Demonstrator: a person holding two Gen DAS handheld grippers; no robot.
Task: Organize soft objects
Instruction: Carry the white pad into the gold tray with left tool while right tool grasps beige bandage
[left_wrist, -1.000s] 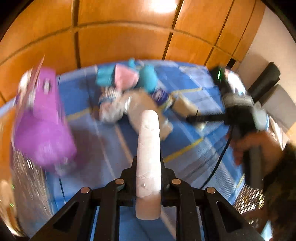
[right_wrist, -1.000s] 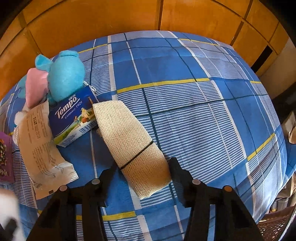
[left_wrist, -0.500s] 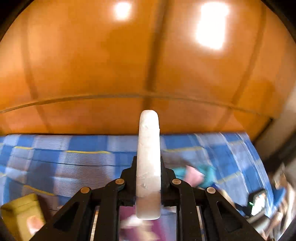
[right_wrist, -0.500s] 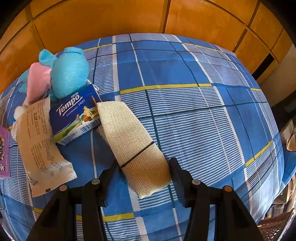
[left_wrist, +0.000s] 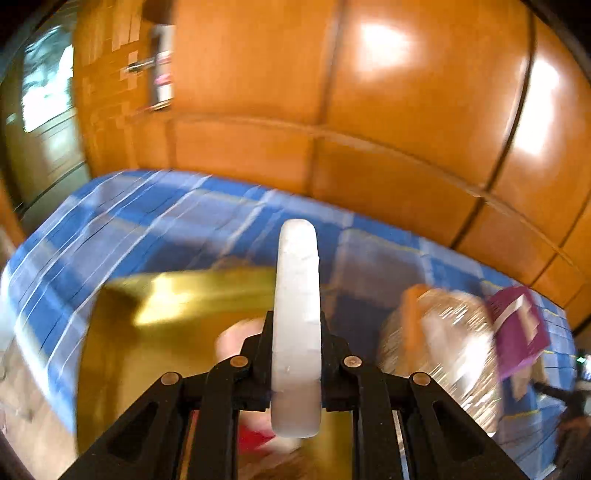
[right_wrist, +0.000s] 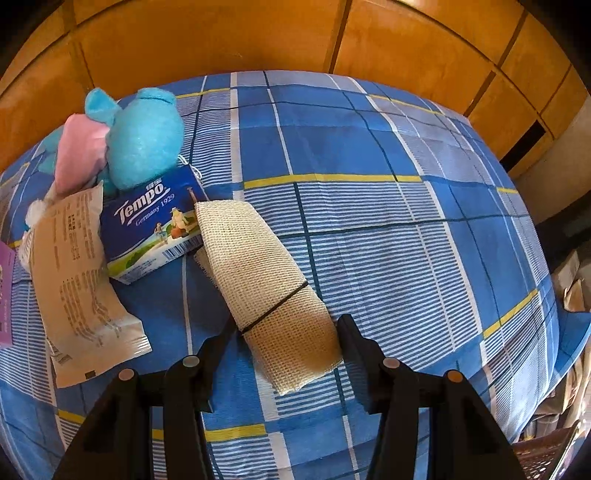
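Left wrist view is being smeared by motion blur.
The yellow container (left_wrist: 177, 332) and shiny packet (left_wrist: 443, 354) are being blurred beyond telling; the purple box (right_wrist: 5, 295) is being cut off by the right view's edge.

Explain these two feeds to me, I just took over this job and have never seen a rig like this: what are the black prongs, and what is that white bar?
No robot arm here: a person holds one two-finger gripper in each hand, and a fisheye camera on each looks forward along its fingers. The black prongs at the bottom of each picture are those fingers.

Left camera: the left gripper is shut on a white soft strip. The picture is motion-blurred; below it shows a yellow container, to the right something shiny and a purple pack, all on the blue plaid cloth.

Right camera: the right gripper is open, its fingers on either side of a beige mesh roll bound by a dark band. To the left lie a Tempo tissue pack, a white printed packet and a blue and pink plush toy.
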